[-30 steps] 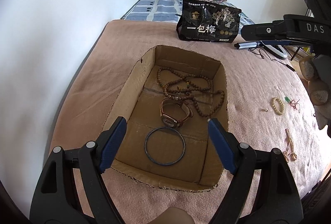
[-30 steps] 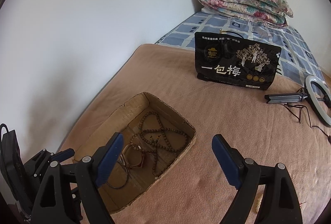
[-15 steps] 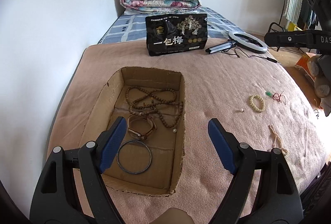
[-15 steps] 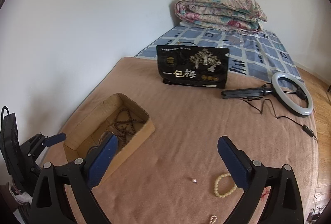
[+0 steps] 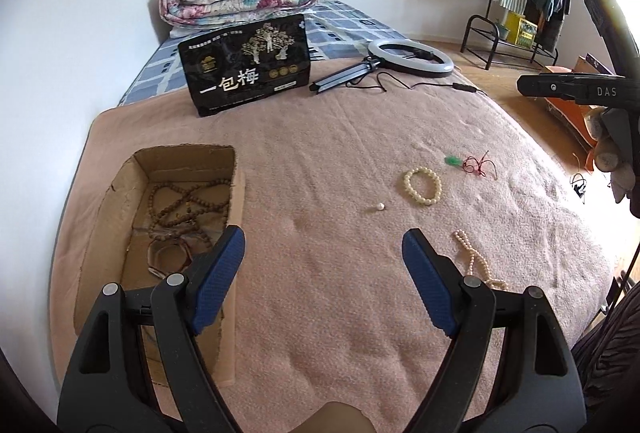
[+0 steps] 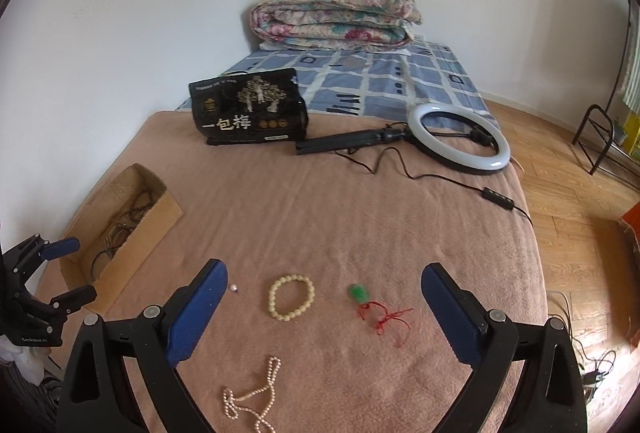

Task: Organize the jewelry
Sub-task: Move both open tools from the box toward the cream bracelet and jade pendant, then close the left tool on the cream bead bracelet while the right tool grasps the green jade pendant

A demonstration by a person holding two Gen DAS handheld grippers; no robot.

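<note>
The left hand-held gripper (image 5: 323,253) hangs released over the pink blanket (image 5: 328,153) on the bed, its 2 blue pads (image 5: 218,273) spread wide with nothing between them. In its view the cardboard box (image 5: 100,233) lies at 9 o'clock, against the blanket's wall-side edge, holding a dark wooden bead strand (image 5: 184,203) and a brown watch (image 5: 170,257). A cream bead bracelet (image 5: 422,186) lies at 1 o'clock, a single loose pearl (image 5: 380,207) just beside it toward 8 o'clock, and a green pendant on a red cord (image 5: 472,163) near it toward 1 o'clock. A pearl necklace (image 5: 476,261) trails at 3 o'clock, just outside the gripper's right finger. The right hand-held gripper (image 6: 324,293) is likewise released and empty, hovering above the loose pieces: in the right wrist view the bracelet and the pendant both sit between its fingers, and the necklace lies nearer the camera at 6 o'clock. A black snack bag (image 6: 248,113) stands at 11 o'clock, a ring light (image 6: 460,141) with its cable at 1 o'clock, and a folded floral quilt (image 6: 332,17) at 12 o'clock.
</note>
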